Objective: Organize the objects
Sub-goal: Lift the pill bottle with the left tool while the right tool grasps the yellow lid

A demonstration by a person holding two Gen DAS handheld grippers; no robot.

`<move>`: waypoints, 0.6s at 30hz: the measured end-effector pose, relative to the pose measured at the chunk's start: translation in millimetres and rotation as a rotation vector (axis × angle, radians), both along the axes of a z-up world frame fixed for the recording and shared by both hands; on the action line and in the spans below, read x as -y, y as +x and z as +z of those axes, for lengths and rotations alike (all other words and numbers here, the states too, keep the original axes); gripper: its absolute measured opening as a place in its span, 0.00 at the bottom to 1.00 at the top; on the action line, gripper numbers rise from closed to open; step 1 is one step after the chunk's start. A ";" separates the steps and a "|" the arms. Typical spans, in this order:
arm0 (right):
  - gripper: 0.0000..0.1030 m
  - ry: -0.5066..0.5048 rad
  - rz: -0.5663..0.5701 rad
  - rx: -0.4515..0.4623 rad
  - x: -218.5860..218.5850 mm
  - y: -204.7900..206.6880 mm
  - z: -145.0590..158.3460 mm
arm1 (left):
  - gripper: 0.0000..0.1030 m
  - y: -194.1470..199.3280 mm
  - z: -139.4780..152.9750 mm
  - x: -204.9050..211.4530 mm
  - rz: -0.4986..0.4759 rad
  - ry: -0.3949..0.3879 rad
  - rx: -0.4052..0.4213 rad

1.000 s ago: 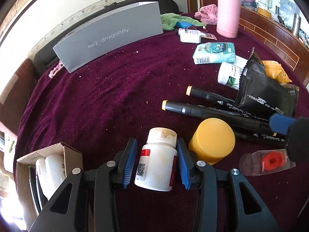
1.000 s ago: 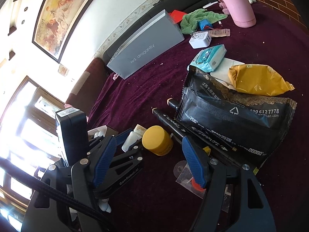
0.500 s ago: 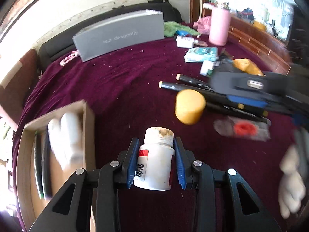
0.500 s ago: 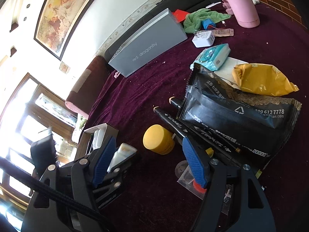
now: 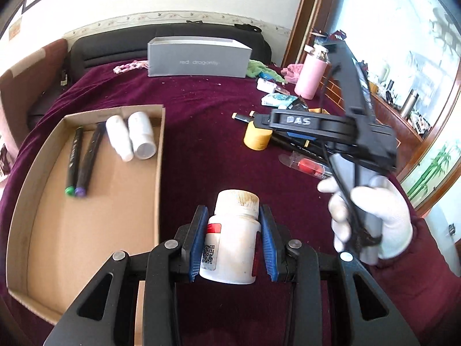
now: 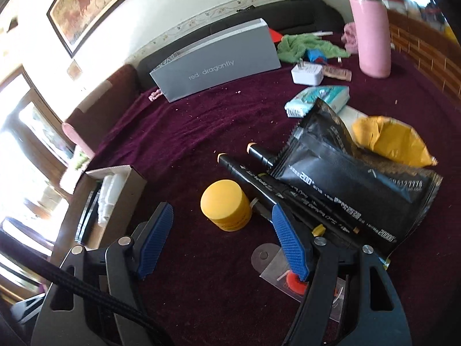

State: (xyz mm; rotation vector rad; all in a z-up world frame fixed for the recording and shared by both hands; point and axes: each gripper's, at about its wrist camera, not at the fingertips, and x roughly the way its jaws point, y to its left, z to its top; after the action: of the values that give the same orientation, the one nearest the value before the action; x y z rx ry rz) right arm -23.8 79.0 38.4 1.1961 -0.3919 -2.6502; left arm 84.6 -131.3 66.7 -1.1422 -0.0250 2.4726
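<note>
A: What lies around the jaws?
B: A maroon cloth [image 5: 201, 121] covers the table; a cardboard box [image 5: 95, 216] sits left of the left gripper [image 5: 233, 239].
A: And the grips?
B: The left gripper pinches a white pill bottle [image 5: 233, 242]. The right gripper [image 6: 222, 239] stands spread and empty, a yellow jar [image 6: 226, 209] just ahead.

The grey box [image 6: 219, 66] at the frame's upper middle read "red dragonfly". The black packet [image 6: 354, 184] at right showed "200" and "20000", and the right gripper's black arm [image 5: 317, 122] read "DAS".
</note>
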 end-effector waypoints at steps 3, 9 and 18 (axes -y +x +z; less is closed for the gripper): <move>0.69 0.083 -0.006 0.022 15.2 -11.3 -3.0 | 0.30 2.9 -1.2 14.8 0.024 0.026 0.009; 0.68 0.274 -0.014 0.027 46.2 -23.2 -8.3 | 0.30 5.6 -6.2 39.8 0.070 0.061 0.024; 0.37 0.316 -0.033 0.082 50.7 -29.6 -19.1 | 0.30 9.2 -12.4 55.1 0.096 0.082 0.031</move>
State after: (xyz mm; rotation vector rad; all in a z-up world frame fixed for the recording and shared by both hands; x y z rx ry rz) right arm -53.4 28.4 19.3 1.4002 -0.0018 -2.7716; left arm 93.8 -186.4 54.2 -1.1695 -0.1922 2.5121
